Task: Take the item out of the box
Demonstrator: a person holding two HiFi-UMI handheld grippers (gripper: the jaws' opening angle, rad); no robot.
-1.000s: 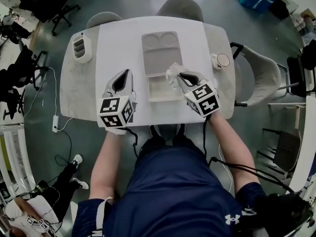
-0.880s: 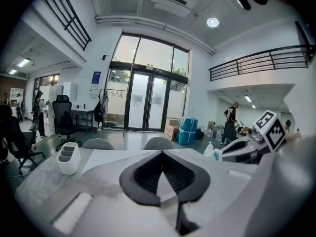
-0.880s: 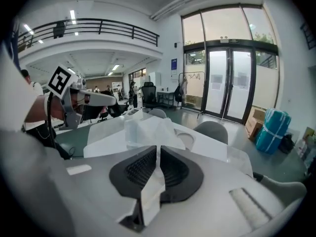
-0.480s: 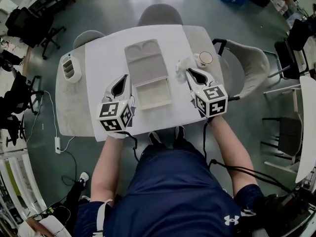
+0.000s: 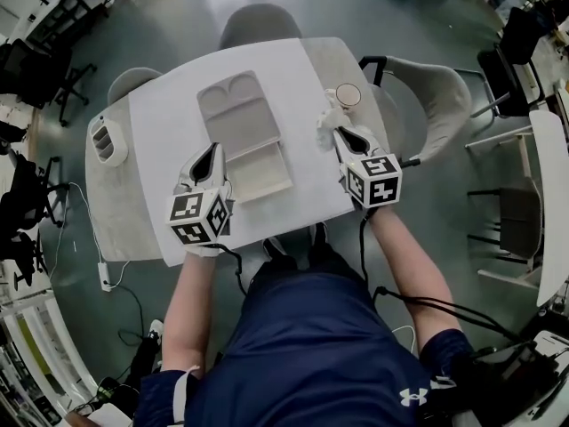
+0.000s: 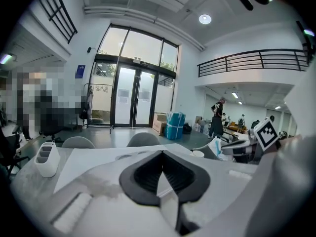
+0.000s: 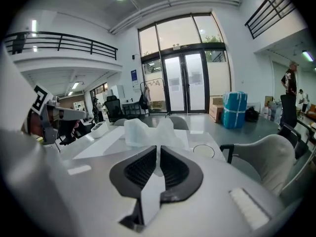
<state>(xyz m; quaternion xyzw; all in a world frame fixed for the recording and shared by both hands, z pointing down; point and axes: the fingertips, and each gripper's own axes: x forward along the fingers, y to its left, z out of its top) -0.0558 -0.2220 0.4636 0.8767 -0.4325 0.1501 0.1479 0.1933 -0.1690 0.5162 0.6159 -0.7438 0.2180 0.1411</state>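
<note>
Pretty much there, I'd say. Starting at the tabletop's (image 5: 169,105) left edge: the white plastic holder (image 5: 105,140) with slots isn't part of this, leave it be.

Your left gripper (image 5: 211,152) sits just left of the box, jaws pinched together on nothing, so it's only along for the ride.

The box (image 5: 258,172) is in the middle of the tabletop, lid (image 5: 236,105) flipped open toward the far edge. It's a pale, matte, shallow tray with rounded corners, and the lid has two moulded humps. The tray looks bare from above, so the taking-out part seems done.

Your right gripper (image 5: 339,133) is clamped on the item (image 5: 329,118), a white, crinkly, bunched-up thing, maybe thin plastic or tissue, poking out past the jaw tips. It's clear of the box, up by the tabletop's right edge, close to a round cup (image 5: 348,94).

What's left, I reckon, is setting it down beside the box and letting go. Something that soft will flop, not stand.
</note>
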